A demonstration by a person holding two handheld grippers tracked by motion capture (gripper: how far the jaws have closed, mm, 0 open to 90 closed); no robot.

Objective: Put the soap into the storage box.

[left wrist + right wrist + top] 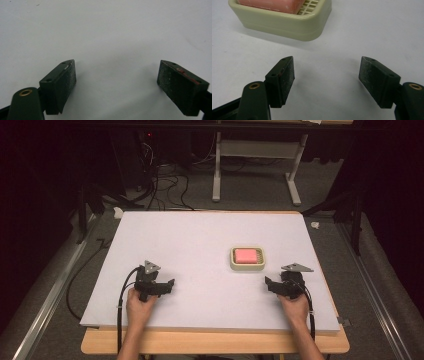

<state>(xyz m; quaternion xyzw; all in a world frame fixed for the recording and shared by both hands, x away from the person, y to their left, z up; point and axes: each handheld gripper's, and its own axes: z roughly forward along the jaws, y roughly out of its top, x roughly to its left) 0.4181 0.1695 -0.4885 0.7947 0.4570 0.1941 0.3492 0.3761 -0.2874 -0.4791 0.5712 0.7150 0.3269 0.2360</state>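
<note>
Both hands rest low on the surface [200, 235]; left claw [167, 285] and right claw [270, 284] gape wide, empty, soap dish [247, 257] just beyond the right.

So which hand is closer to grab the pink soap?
Probably the right. The right gripper sits just beside the soap dish holding the pink soap, jaws apart and empty, the dish straight ahead. The left gripper rests farther away across the white board.

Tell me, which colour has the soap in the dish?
Pink soap in a cream dish; the high view shows it best.
</note>
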